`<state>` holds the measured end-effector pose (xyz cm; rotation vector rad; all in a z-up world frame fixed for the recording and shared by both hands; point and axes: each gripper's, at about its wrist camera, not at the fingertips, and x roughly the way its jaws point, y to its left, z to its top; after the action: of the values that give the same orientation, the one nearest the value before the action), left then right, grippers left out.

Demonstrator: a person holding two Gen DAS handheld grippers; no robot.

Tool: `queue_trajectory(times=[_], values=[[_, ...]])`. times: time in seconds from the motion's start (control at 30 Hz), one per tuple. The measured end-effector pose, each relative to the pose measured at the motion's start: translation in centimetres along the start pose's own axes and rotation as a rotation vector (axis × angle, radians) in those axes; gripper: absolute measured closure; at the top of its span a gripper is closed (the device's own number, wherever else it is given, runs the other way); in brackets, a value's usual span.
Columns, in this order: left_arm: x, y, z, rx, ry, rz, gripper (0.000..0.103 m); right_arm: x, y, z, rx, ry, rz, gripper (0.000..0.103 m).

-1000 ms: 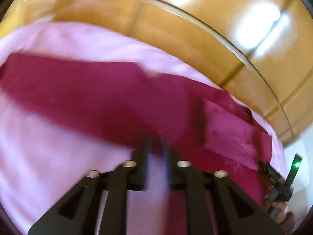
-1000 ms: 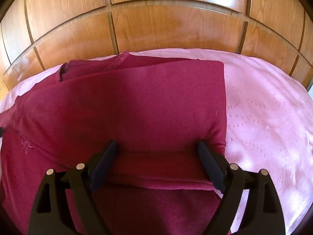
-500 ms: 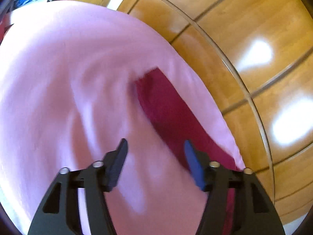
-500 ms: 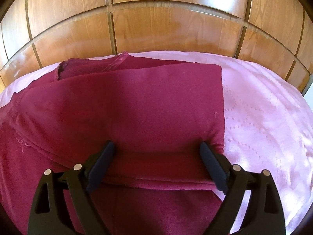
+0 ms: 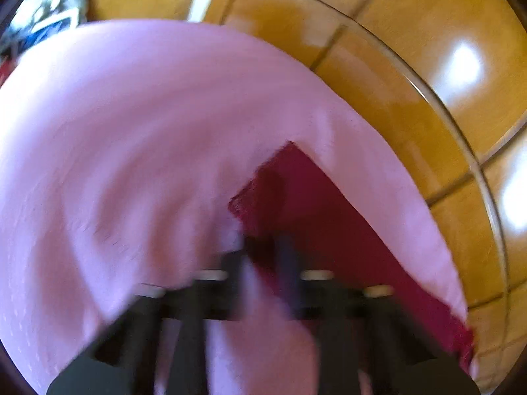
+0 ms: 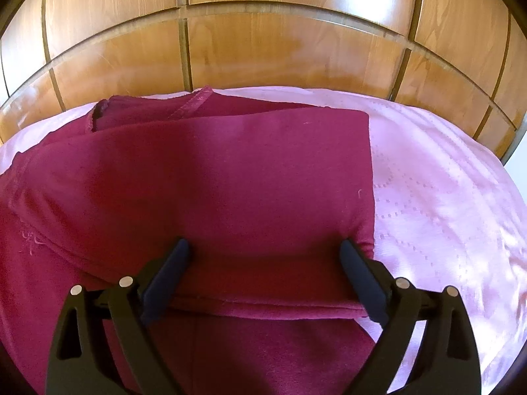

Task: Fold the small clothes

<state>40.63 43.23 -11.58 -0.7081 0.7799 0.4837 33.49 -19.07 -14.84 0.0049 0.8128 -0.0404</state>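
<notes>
A dark red garment (image 6: 210, 191) lies partly folded on a pink bedsheet (image 6: 438, 197). In the right wrist view my right gripper (image 6: 263, 263) is open, its fingers spread over the folded lower edge of the garment, resting on or just above it. In the blurred left wrist view a long strip of the garment, likely a sleeve (image 5: 316, 207), runs toward the wooden headboard. My left gripper (image 5: 266, 250) has its fingers close together at the near edge of this strip, apparently pinching the red cloth; blur hides the contact.
A glossy wooden panelled headboard (image 6: 263, 42) stands right behind the bed and curves along the right of the left wrist view (image 5: 411, 75). The pink sheet (image 5: 115, 148) spreads wide to the left. Blurred room clutter (image 5: 49, 26) shows at the far upper left.
My left gripper was shut one second ago, swung left and opened over the pink sheet, and has now closed at the edge of the red strip. My right gripper has stayed open in place.
</notes>
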Motion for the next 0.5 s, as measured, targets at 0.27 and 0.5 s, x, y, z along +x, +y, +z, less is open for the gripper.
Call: queue_trajectory(times=[0.27, 0.5], values=[[-7.6, -9.3, -4.0, 0.161, -0.081, -0.325, 0.098, -0.1, 0.1, 0.0, -0.001, -0.002, 0.000, 0.010], [-11.6, -19.9, -14.4, 0.411, 0.011, -0.535, 0.098, -0.1, -0.1, 0.0, 0.007, -0.004, 0.012, 0.010]])
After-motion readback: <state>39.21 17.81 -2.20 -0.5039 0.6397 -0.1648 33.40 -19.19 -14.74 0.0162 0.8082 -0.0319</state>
